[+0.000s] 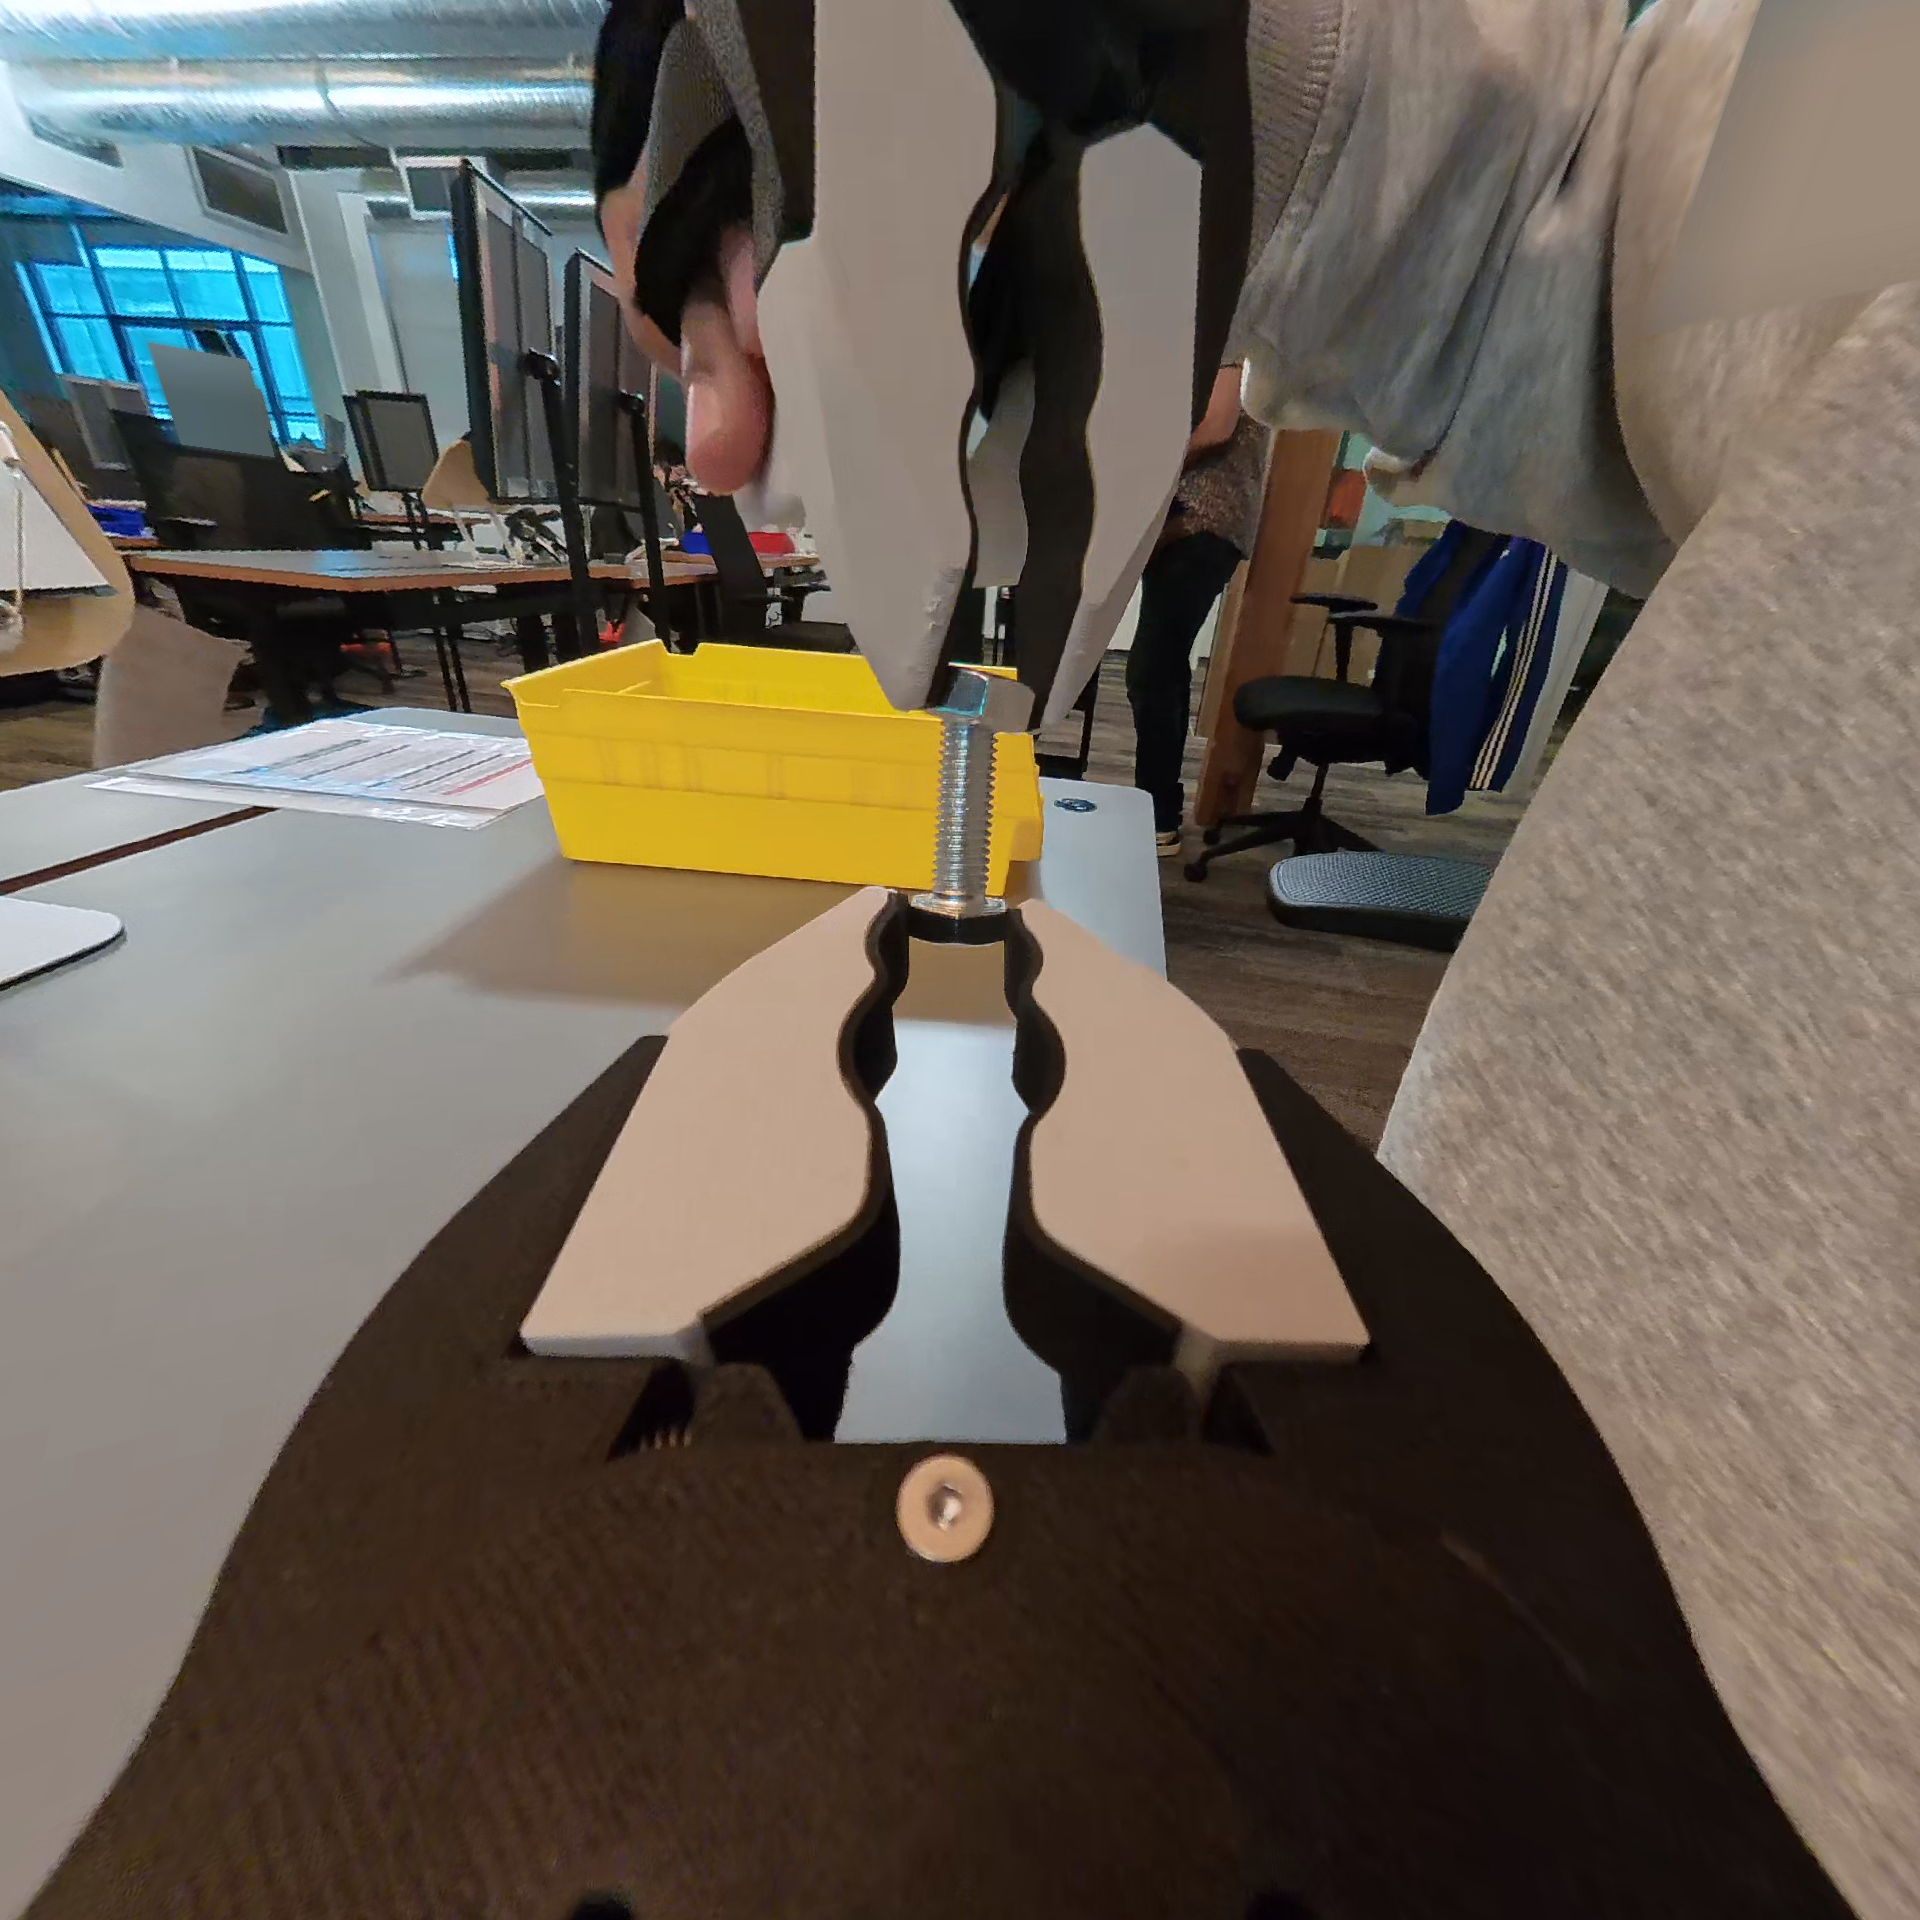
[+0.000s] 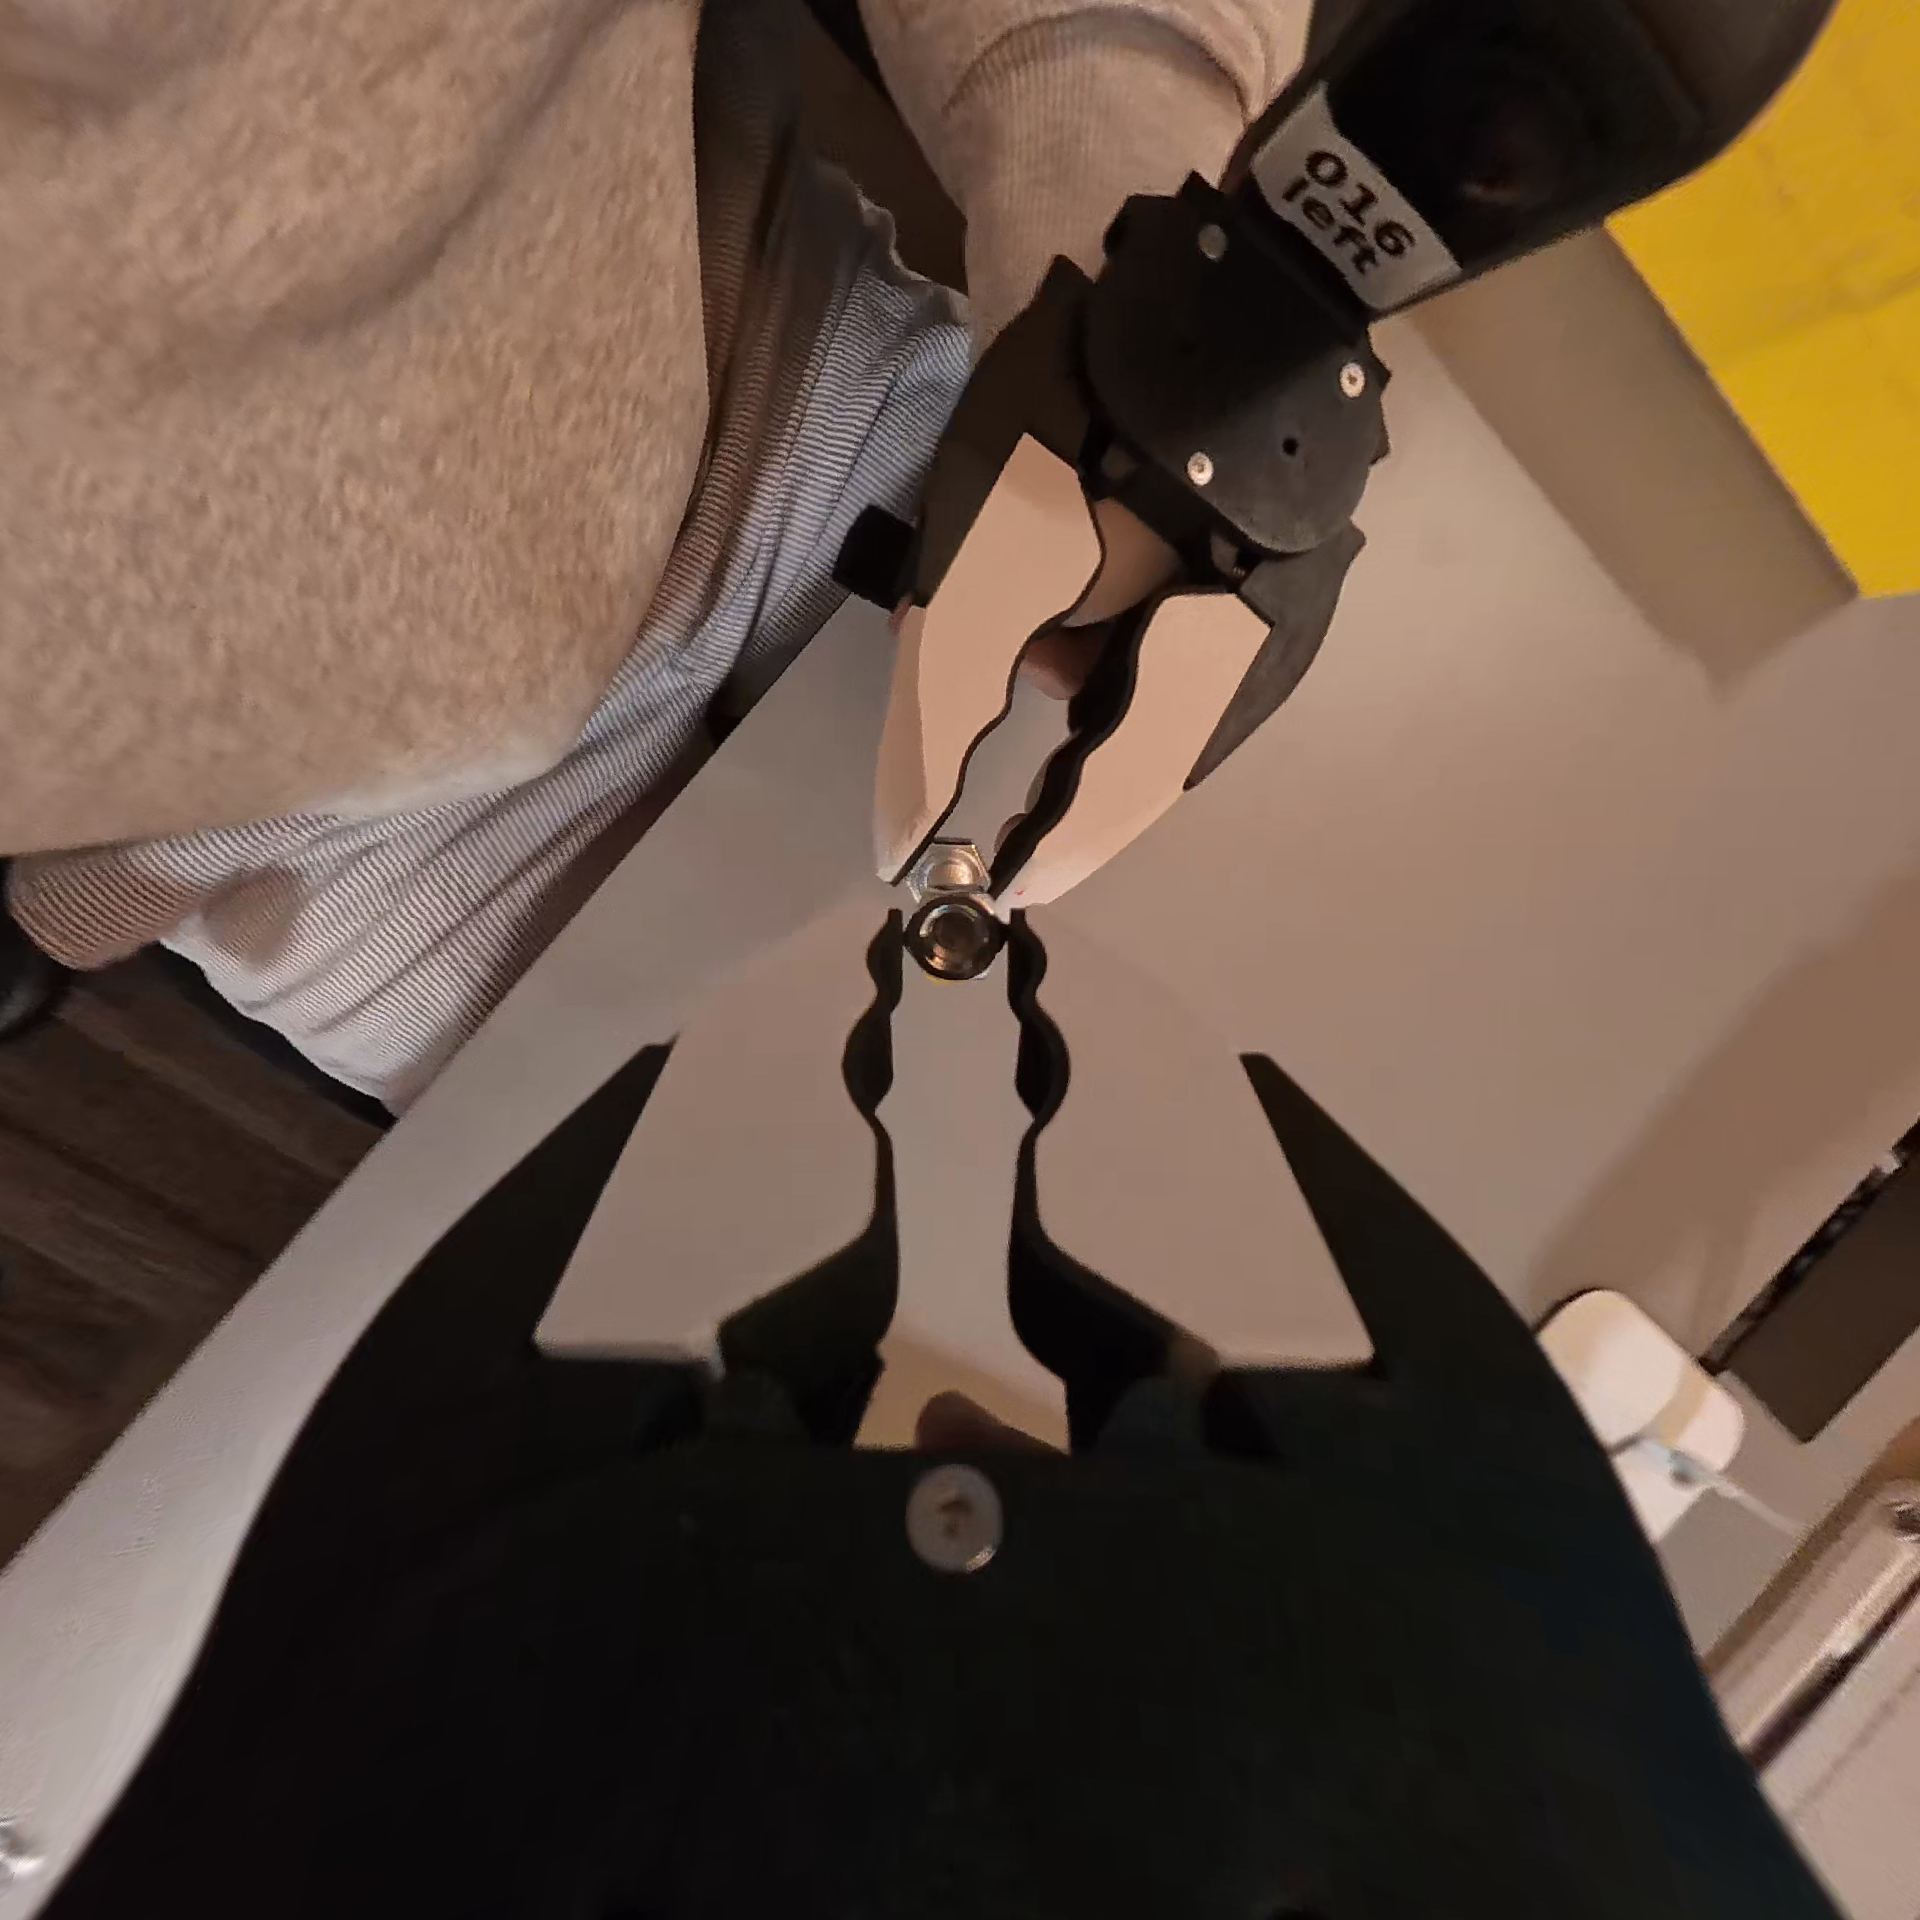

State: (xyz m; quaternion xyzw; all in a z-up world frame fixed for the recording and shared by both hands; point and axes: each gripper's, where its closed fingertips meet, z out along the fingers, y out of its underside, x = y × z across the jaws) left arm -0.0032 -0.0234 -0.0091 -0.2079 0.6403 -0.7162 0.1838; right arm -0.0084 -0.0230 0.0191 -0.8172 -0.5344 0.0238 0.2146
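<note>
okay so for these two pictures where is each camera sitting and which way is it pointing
Left wrist view: on the left gripper, looking level across the grey table at a yellow bin; a grey sleeve shows.
Right wrist view: on the right gripper, looking down; a sweater shows.
Shared: both grippers pinch one upright bolt, a nut on it.

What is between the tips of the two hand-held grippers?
A silver bolt stands upright there in the left wrist view: the right hand-held gripper pinches its head, the left hand-held gripper its nut.
</note>
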